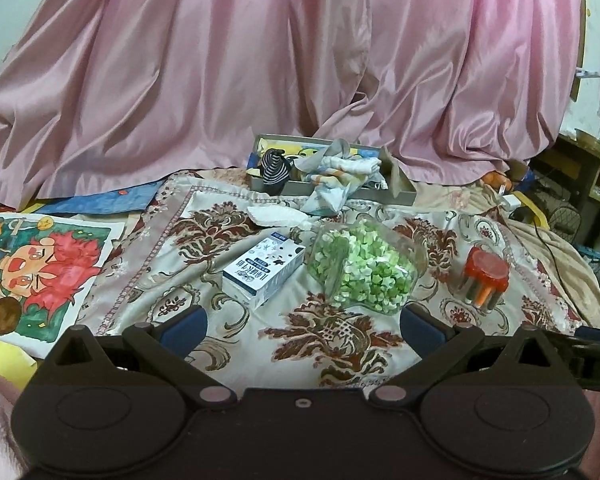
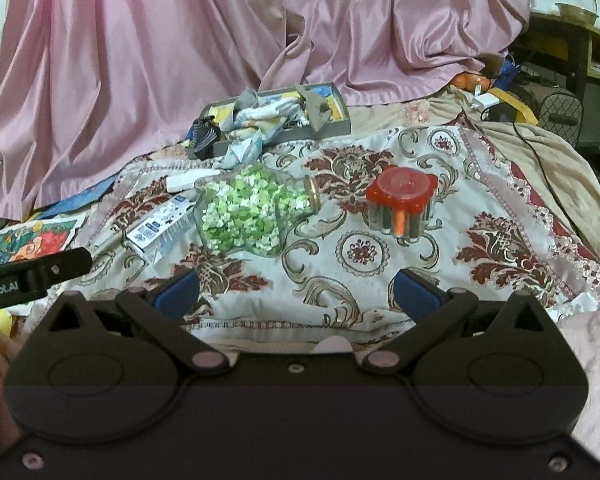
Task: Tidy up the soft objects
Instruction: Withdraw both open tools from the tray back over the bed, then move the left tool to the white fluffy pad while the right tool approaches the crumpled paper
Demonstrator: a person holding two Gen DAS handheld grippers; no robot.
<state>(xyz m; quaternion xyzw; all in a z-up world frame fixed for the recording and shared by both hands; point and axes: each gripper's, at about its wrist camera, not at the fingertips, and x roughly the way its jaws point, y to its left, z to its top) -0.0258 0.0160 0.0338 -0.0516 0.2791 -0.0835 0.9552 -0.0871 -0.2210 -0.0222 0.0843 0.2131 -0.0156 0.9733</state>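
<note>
A grey box [image 1: 364,194] [image 2: 284,134] stands at the far edge of the patterned cloth. It holds a crumpled white and pastel cloth [image 1: 336,176] [image 2: 260,120], part of which spills over the front wall. A black-and-white striped sock [image 1: 274,168] [image 2: 204,134] hangs at the box's left end. A small white folded cloth [image 1: 276,216] [image 2: 182,182] lies on the patterned cloth in front of the box. My left gripper [image 1: 302,326] is open, low and near me, with nothing between its fingers. Beside it my right gripper [image 2: 296,294] is also open and holds nothing.
A glass jar of green paper stars [image 1: 362,268] [image 2: 248,208] lies on its side mid-cloth. Left of it is a white and blue carton [image 1: 262,274] [image 2: 160,228]; right of it a red-lidded container [image 1: 484,280] [image 2: 400,204]. Pink curtain [image 1: 260,60] behind, drawings [image 1: 36,272] at left.
</note>
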